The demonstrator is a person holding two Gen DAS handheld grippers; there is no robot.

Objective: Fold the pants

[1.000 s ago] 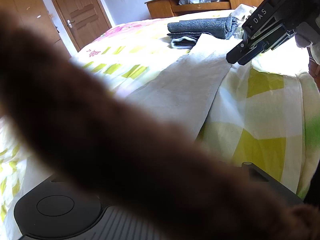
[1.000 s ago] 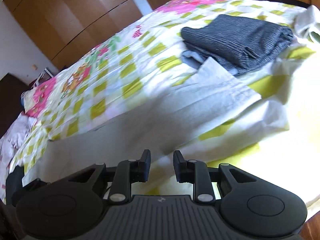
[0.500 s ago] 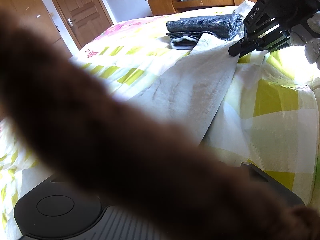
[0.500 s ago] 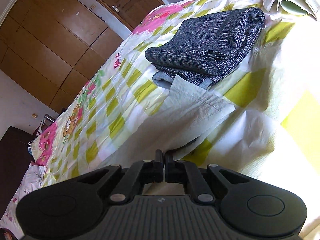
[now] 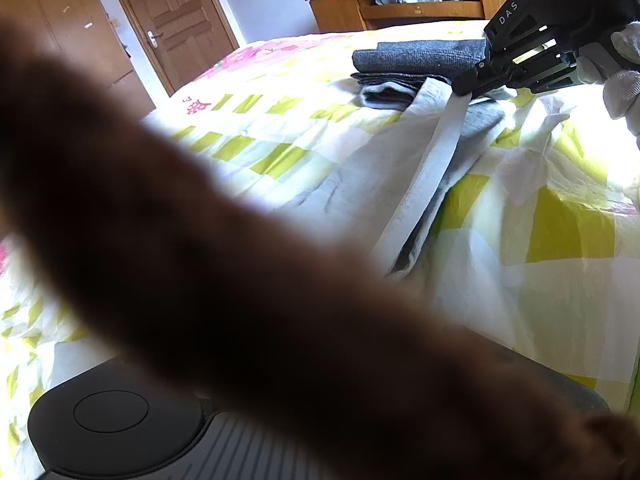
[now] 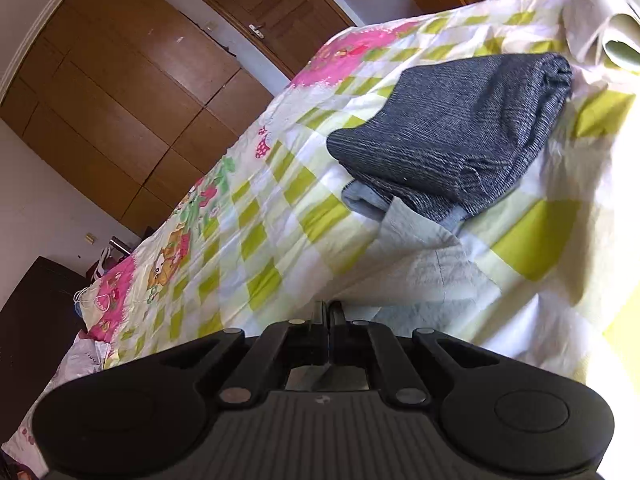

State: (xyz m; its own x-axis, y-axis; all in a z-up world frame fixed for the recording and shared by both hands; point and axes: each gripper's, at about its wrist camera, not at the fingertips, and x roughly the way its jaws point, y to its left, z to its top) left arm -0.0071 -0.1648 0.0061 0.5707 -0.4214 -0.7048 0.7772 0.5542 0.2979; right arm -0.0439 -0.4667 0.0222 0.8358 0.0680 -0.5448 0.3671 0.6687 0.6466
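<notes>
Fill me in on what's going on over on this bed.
A person with a gripper in each hand is folding light grey pants on the checked bedspread. The right gripper is shut on the pant edge near the hem, lifting it beside a stack of folded dark clothes. The left gripper is hidden by something brown and blurred; its jaws are closing.

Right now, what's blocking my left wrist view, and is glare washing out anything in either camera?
Left wrist: a blurred brown shape close to the lens hides the left gripper; sunlight blows out the bedspread at right. Right wrist: sharp on the folded dark pants, bedspread overexposed at the right edge.
</notes>
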